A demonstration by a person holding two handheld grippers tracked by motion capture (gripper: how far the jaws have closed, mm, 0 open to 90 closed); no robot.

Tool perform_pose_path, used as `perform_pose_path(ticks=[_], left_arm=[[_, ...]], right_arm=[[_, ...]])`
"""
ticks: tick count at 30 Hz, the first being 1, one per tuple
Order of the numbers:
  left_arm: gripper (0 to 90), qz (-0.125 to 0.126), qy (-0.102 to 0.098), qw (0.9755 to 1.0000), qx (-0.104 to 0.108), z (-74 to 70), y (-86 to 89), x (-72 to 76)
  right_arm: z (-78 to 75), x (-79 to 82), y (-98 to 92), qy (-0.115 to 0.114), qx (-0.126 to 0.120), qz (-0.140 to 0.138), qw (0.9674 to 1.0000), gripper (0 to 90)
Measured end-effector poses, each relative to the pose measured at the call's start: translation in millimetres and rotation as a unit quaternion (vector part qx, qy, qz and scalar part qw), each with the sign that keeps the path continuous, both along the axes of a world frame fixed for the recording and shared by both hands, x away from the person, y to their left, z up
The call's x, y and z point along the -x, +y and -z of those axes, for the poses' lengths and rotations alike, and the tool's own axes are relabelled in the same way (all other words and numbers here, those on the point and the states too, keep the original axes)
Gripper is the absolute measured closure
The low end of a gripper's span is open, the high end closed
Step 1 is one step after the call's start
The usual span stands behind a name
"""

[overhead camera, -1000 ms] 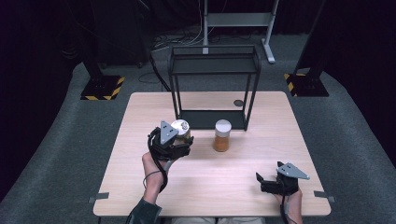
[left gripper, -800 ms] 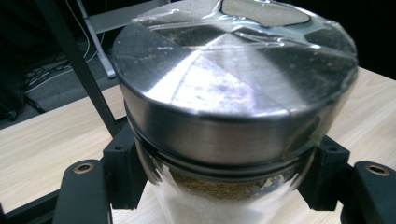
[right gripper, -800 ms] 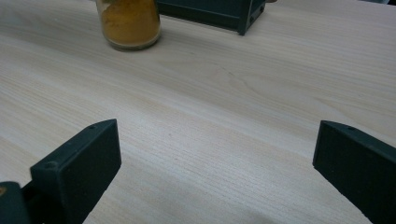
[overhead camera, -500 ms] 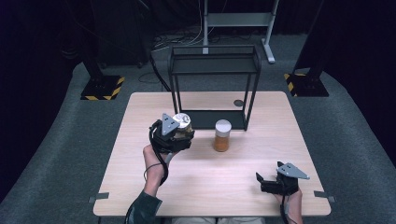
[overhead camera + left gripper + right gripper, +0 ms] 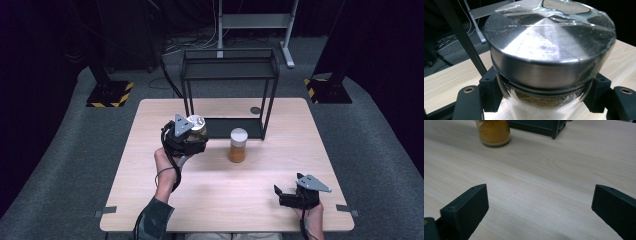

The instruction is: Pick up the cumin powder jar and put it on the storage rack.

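High view, left tool (image 5: 192,134): held above the desk (image 5: 150,165) near the left post of the rack, jaws clamped on a spice jar with a metal lid (image 5: 196,125).
High view, left hand (image 5: 167,160): forearm enters from the bottom edge in a dark green sleeve and runs up and slightly right; wrist raised off the desk, cable looping down beside it.
High view, right tool (image 5: 285,194): low at the near right of the desk, grey three-cornered plate on top, jaws pointing left and spread, nothing between them.
High view, right hand (image 5: 310,212): comes in at the bottom edge, wrapped round the tool's rear.
High view, orange spice jar (image 5: 238,145): upright on the desk with a white lid, just in front of the rack's base, right of the held jar and apart from it.
High view, black wire rack (image 5: 230,70): two-tier, at the far middle of the desk.
Left gripper view, spice jar with a metal lid (image 5: 549,57): close up, clear film over the lid; white grains low, brownish layer above; black pads (image 5: 489,87) press the glass on both sides below the lid.
Left gripper view, rack post (image 5: 461,37): dark bar slanting at left.
Right gripper view, right tool (image 5: 539,212): jaws wide, bare desk (image 5: 536,177) between them.
Right gripper view, orange spice jar (image 5: 493,132): stands at upper left, well ahead of the jaws; rack base (image 5: 539,126) behind it.
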State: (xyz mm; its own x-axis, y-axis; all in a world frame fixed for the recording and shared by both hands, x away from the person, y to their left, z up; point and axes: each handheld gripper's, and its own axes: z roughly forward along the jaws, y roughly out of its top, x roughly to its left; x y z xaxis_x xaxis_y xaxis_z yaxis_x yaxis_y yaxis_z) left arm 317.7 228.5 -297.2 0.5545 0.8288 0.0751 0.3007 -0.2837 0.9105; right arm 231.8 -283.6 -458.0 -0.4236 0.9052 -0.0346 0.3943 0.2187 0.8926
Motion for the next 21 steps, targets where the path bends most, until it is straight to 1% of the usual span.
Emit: perform_pose_path(ticks=[13, 21], left_arm=[[30.0, -0.002, 0.0, 1.0, -0.009, -9.8, -3.9, -11.2], [30.0, -0.004, 0.001, 0.9999, -0.009, -17.1, -4.0, -19.5]], right_arm=[[0.1, 0.0, -0.4, 0.0, 0.0, -0.001, 1.0, 0.0], [0.0, -0.3, -0.4, 0.0, 0.0, -0.001, 1.0, 0.0]])
